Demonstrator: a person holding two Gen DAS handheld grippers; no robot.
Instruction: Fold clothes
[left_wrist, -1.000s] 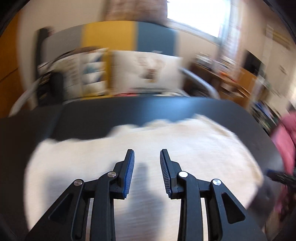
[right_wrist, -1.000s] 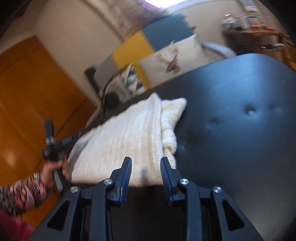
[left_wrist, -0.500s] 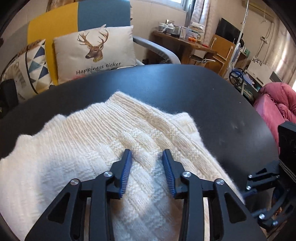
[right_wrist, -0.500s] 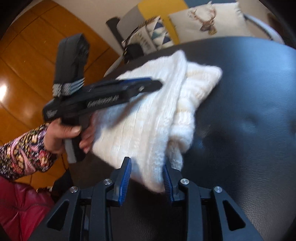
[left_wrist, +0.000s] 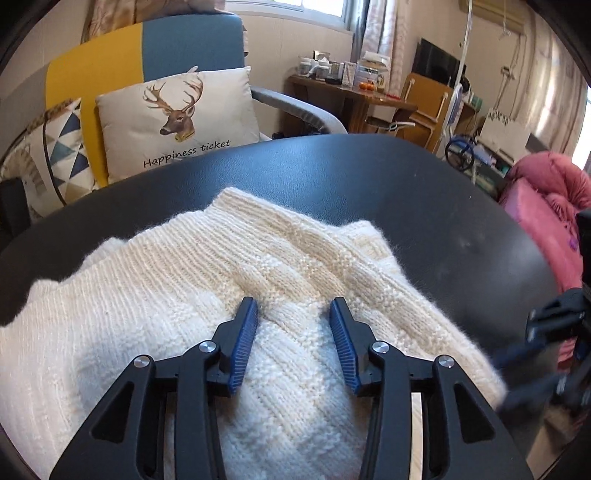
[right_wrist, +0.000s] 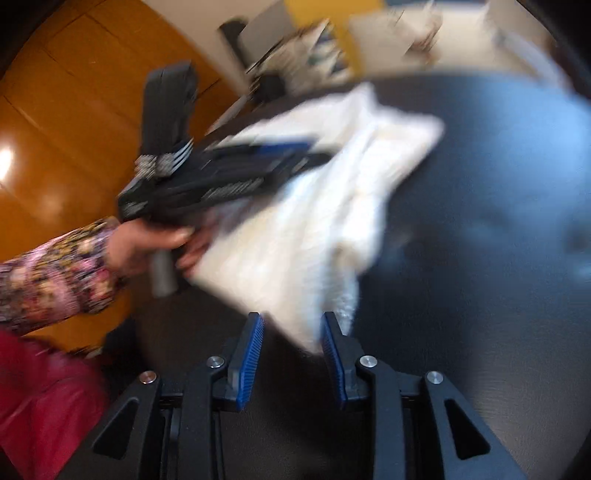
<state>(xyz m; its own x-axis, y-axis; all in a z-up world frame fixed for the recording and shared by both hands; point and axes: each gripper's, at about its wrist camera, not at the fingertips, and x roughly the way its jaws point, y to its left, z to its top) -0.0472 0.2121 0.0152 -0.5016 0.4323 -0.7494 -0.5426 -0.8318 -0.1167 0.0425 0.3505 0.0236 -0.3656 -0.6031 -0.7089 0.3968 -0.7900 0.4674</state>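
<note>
Through my left wrist camera, my left gripper (left_wrist: 293, 306) points down over a cream knitted sweater (left_wrist: 184, 295) that lies folded in layers on a round black padded surface (left_wrist: 424, 192). My two blue-padded fingers (left_wrist: 243, 339) stand apart and are spreading wider; knit shows in the gap between them, but the pads do not press on it. Behind the surface stands a yellow and blue armchair (left_wrist: 155, 48) holding a white cushion with a deer print (left_wrist: 177, 118) and a cushion with a triangle pattern (left_wrist: 55, 151). A wooden side table crowded with jars (left_wrist: 351, 92) stands further back, and a pink padded garment (left_wrist: 546, 206) lies at the right edge, where part of my other gripper shows, blurred. Through my right wrist camera, which is blurred, my right gripper (right_wrist: 291, 325) points down at the near corner of the sweater (right_wrist: 314, 221). Its fingers (right_wrist: 251, 347) stand apart, and the sweater's corner hangs between them against the right pad; I cannot tell whether it is held. My left hand (right_wrist: 147, 247), in a floral sleeve (right_wrist: 55, 273), holds the left gripper (right_wrist: 295, 155) over the sweater's far side. Orange wooden floor (right_wrist: 55, 129) shows to the left.
</note>
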